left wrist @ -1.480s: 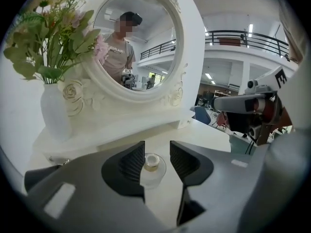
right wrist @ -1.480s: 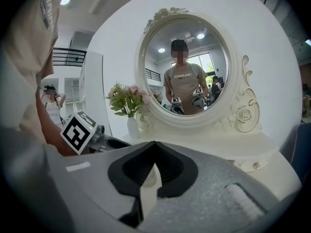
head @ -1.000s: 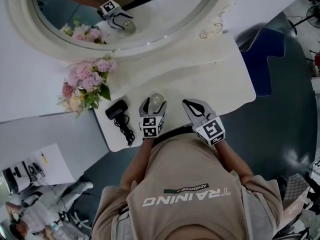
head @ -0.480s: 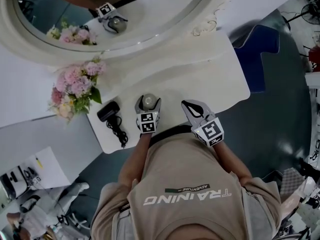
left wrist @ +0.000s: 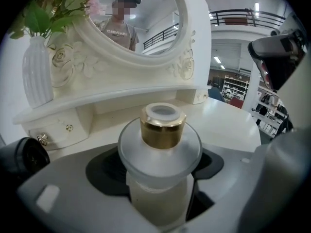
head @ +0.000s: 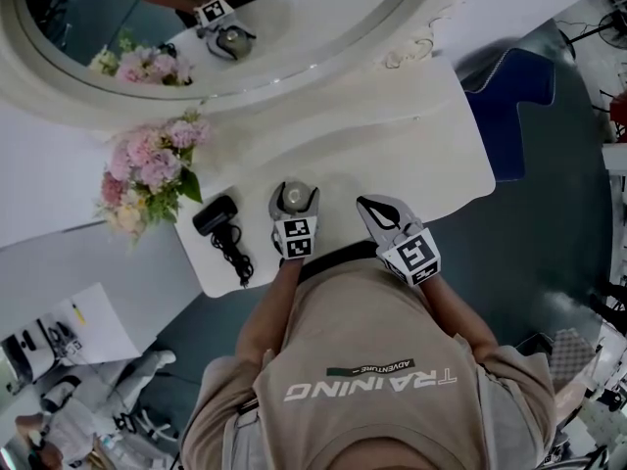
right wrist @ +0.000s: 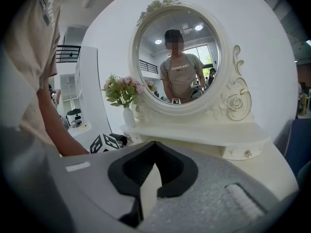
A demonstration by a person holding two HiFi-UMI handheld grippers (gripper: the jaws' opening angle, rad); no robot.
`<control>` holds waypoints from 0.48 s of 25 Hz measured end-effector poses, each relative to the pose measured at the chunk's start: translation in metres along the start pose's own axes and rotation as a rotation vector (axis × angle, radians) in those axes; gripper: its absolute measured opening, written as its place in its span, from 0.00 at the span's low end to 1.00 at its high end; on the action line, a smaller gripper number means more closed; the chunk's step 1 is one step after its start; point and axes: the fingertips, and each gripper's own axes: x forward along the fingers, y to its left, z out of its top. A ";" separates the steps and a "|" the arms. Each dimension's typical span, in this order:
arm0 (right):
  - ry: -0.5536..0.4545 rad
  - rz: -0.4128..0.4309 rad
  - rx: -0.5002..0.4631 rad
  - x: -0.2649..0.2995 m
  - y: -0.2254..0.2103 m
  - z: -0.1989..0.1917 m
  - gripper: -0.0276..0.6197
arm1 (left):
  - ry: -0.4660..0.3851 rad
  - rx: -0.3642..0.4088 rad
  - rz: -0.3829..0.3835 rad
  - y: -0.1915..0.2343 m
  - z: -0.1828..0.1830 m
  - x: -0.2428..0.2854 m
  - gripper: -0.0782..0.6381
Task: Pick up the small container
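Note:
The small container [head: 293,196] is a frosted jar with a gold cap [left wrist: 163,126], near the front edge of the white dressing table [head: 431,155]. My left gripper [head: 294,202] is shut on it, with a jaw on each side of the frosted body [left wrist: 160,188]. I cannot tell whether the jar's base touches the table. To its right, my right gripper [head: 373,207] hangs over the table edge, shut with nothing in it. In the right gripper view the right gripper's [right wrist: 152,155] jaw tips meet. The left gripper's marker cube [right wrist: 104,142] shows at the left there.
A white vase of pink flowers [head: 147,169] stands at the left, with a black corded device [head: 219,219] beside it. An oval mirror [head: 245,37] on a raised shelf with drawers [right wrist: 228,140] backs the table. A blue seat [head: 509,106] sits to the right.
The left gripper's jaws have shut on the small container, which lay loosely between them a second ago. The right gripper has barely moved.

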 end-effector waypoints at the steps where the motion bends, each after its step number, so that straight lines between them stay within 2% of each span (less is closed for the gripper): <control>1: 0.000 0.004 -0.001 0.001 0.001 0.000 0.05 | 0.000 0.005 -0.002 0.000 0.000 0.001 0.62; 12: 0.021 0.007 0.006 0.002 0.006 -0.001 0.05 | 0.004 0.072 -0.008 -0.002 0.001 0.005 0.61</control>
